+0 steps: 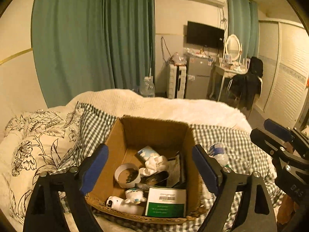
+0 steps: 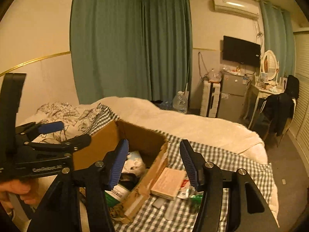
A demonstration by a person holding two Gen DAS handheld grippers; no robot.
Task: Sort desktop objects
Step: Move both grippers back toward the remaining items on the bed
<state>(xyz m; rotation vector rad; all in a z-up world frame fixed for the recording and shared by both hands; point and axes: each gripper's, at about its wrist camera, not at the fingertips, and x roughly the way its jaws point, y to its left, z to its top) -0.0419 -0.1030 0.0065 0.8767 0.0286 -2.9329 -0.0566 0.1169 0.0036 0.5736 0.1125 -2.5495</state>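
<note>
Bed (image 1: pixel 202 110): your checked cloth covers its near side.
Cardboard box (image 1: pixel 154 131): on the cloth, holding sorted items.
Left gripper (image 1: pixel 150 166): yours gapes wide over the box.
Right gripper (image 2: pixel 154 164): wide, empty (book (image 2: pixel 168 183) lies below).

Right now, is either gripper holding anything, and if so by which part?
Nothing is held. The left gripper hangs open above the cardboard box, and the right gripper is open over the checked cloth, with nothing between the fingers of either.
</note>
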